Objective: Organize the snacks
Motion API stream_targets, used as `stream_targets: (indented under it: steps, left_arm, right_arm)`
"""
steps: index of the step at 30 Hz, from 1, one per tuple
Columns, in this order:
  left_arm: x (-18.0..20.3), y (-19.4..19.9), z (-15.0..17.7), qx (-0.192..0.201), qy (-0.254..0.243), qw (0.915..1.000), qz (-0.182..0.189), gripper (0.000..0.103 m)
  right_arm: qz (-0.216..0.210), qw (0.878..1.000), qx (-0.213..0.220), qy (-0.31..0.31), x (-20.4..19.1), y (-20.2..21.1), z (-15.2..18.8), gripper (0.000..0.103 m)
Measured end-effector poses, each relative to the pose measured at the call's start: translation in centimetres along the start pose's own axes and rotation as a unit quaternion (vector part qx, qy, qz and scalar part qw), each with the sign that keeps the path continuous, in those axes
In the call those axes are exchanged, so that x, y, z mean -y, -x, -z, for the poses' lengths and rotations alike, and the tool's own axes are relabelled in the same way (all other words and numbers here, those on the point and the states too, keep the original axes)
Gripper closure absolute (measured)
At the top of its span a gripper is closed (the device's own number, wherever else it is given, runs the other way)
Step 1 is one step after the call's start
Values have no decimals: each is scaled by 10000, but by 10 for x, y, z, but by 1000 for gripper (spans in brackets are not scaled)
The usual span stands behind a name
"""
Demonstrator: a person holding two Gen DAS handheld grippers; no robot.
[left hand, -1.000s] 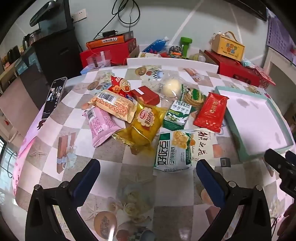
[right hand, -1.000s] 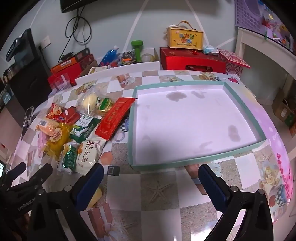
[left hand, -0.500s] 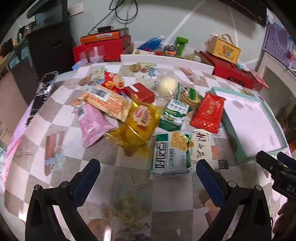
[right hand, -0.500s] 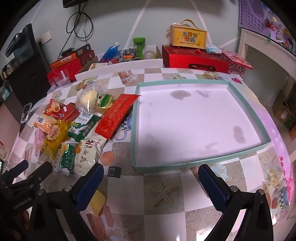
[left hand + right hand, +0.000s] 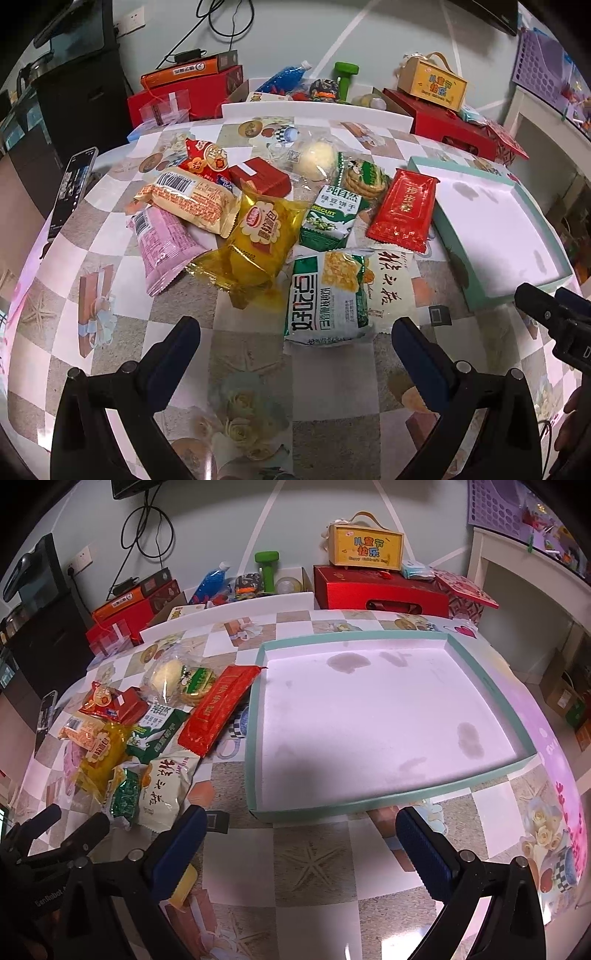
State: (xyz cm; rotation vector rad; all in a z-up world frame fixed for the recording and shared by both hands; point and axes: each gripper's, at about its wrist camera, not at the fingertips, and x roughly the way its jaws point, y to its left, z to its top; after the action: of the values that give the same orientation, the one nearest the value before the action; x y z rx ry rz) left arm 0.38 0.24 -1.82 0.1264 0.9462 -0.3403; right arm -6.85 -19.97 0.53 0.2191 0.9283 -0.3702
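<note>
**Teal tray bare, snack heap untouched: first pick not yet made**

Teal-rimmed and white inside, the wide shallow cardboard tray (image 5: 484, 775) sits on the right half of the checkered, picture-printed tablecloth (image 5: 314, 856), and nothing lies in it but a few faint stains. To its left the snacks lie in a loose overlapping pile: a long red foil packet (image 5: 402, 210) just beside the tray's left wall, a green-and-white corn-snack bag (image 5: 327, 295) at the near edge of the pile, overlapping a white bag with black brush lettering (image 5: 389, 284), a crinkly clear-yellow cake packet (image 5: 255, 240), a green-and-white biscuit pack (image 5: 330, 218), a pink packet (image 5: 160, 240) and an orange-printed cream bag (image 5: 188, 199) further left.

The left gripper (image 5: 295, 343) hovers above the cloth with its blue-padded jaws spread wide, holding nothing, lined up on the corn-snack bag. The right gripper (image 5: 301, 834) is likewise released and empty, near the tray's front wall.

Judging by the bare tray, sorting is at its start. The next move likely calls for lowering the left jaws around the corn-snack bag's near edge, pinching the slippery film firmly without dragging its neighbour, then carrying it over the tray wall.
</note>
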Motion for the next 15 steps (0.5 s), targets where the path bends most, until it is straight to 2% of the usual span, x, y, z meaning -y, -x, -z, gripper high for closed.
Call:
stream_targets:
  steps: [15]
  left_arm:
    - [4, 4, 0, 27, -140, 9999, -37, 0]
  right_arm:
    - [15, 10000, 45, 27, -1, 6, -1, 0]
